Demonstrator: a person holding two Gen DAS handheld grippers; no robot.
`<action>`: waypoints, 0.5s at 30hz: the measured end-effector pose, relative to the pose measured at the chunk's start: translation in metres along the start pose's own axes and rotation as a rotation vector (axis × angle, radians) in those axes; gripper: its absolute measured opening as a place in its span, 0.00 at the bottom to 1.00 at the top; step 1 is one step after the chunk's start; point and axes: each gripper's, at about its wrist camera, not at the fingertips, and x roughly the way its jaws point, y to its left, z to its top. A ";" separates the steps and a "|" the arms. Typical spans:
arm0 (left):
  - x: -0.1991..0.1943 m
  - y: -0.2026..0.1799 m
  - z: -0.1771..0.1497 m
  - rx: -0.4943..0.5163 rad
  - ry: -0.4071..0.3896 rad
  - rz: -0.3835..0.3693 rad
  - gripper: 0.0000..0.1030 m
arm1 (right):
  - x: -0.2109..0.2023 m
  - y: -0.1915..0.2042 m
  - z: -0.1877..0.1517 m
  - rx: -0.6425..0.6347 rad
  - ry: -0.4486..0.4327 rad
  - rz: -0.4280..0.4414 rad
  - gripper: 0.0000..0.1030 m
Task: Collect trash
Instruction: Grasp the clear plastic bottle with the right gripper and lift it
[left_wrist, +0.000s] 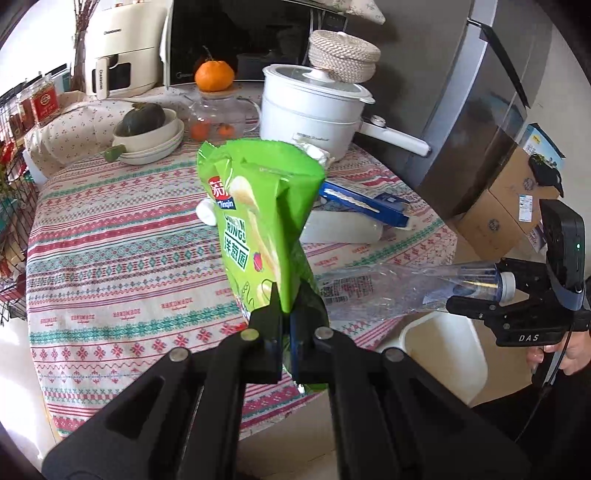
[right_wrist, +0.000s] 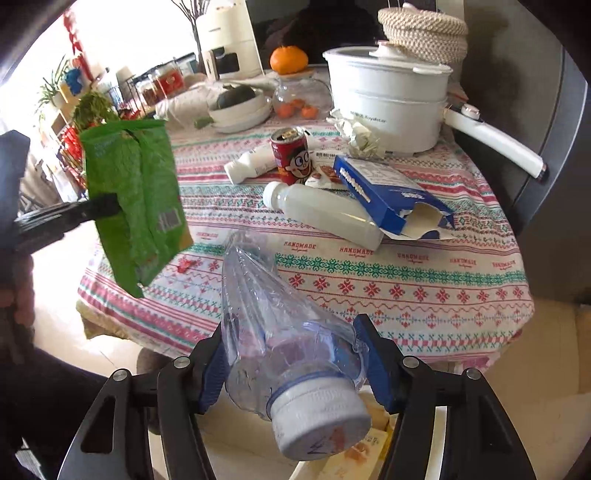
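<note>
Here the right gripper is clamped on the crushed bottle, cap toward the camera, directly over the bin at lower frame; the left gripper is clamped on the bag over the desk.

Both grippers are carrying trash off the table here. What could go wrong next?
The crushed clear bottle sits loosely between the right gripper pads, cap end hanging down; it may slip out before reaching the white bin. The left gripper pinches the green snack bag only at its bottom edge, so the bag could swing or spill crumbs.

Box on bottle, pot behind
</note>
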 end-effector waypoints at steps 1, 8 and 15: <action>-0.001 -0.007 -0.001 0.012 0.002 -0.022 0.03 | -0.006 -0.001 -0.003 0.000 -0.010 0.000 0.62; 0.001 -0.058 -0.011 0.097 0.017 -0.142 0.03 | -0.053 -0.018 -0.031 0.036 -0.066 -0.035 0.61; 0.017 -0.112 -0.020 0.160 0.068 -0.263 0.03 | -0.103 -0.046 -0.069 0.076 -0.102 -0.134 0.61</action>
